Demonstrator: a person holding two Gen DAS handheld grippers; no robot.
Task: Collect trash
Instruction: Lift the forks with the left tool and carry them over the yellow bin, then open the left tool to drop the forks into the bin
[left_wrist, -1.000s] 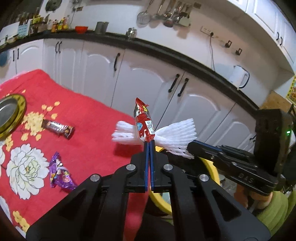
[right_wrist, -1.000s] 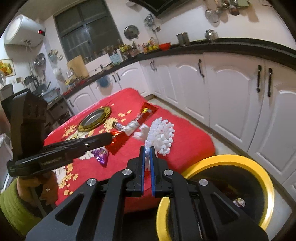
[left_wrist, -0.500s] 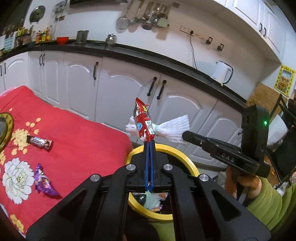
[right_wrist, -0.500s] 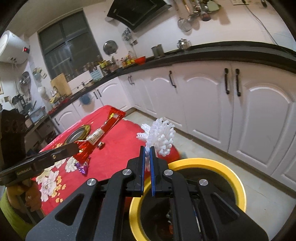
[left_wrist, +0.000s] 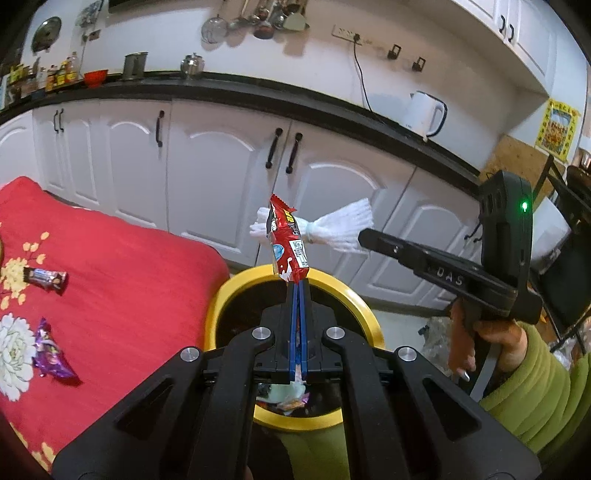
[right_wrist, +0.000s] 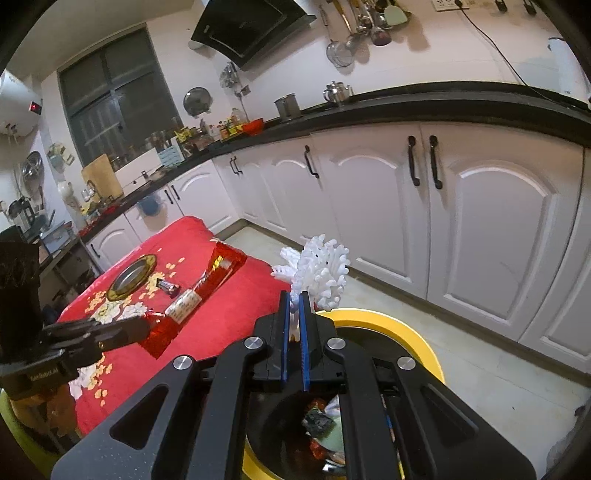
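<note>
Far left on the red cloth (left_wrist: 122, 266): 2 wrappers left to pick up, a brown candy bar (left_wrist: 45, 277) and a purple wrapper (left_wrist: 51, 354). In the middle, left gripper (left_wrist: 297, 291) pinched tight on a red snack wrapper (left_wrist: 287, 240), held straight up over the yellow bin (left_wrist: 364, 314), likely so a drop lands inside. To the right, right gripper (right_wrist: 294, 306) open just a little, yet pinching the white foam net (right_wrist: 321, 271) by its thin neck, also above the bin. Other trash already in there.
</note>
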